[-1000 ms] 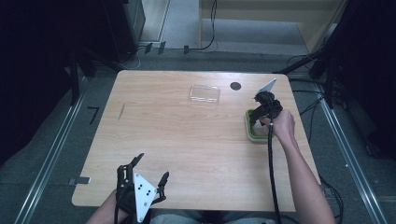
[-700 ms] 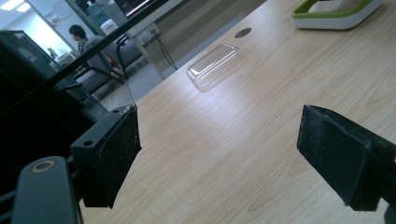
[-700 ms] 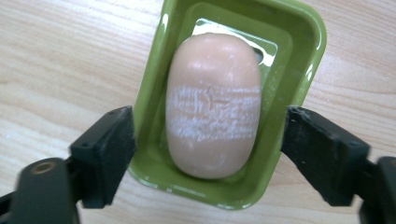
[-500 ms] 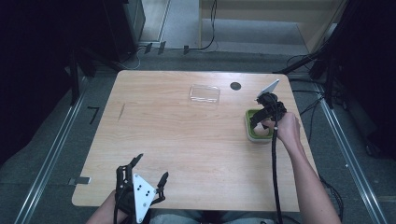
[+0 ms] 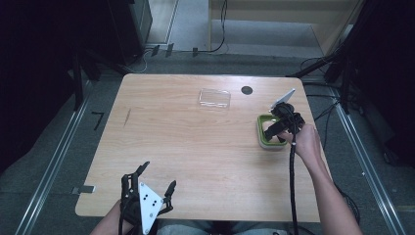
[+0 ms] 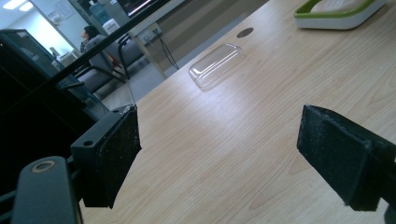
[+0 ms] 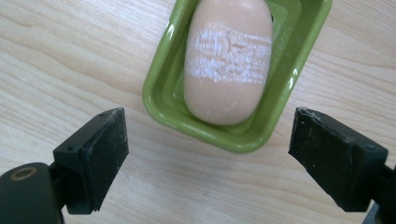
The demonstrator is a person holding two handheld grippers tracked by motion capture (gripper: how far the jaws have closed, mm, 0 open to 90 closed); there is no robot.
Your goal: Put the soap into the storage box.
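One clear lid, dark hole, bare tabletop

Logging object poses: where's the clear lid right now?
In the high view the clear lid lies flat at the table's far edge, just left of the dark hole, apart from the green soap dish.

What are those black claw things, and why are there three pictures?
A person sits at a wooden table with a hand-held gripper in each hand: left hand-held gripper, right hand-held gripper. One picture looks down from above. The other two come from little cameras on each tool, looking between its two black jaws. On the table lie a clear plastic lid and a green soap dish with a peach soap bar in it. Both tools are open and hold nothing; the right one hovers over the dish.
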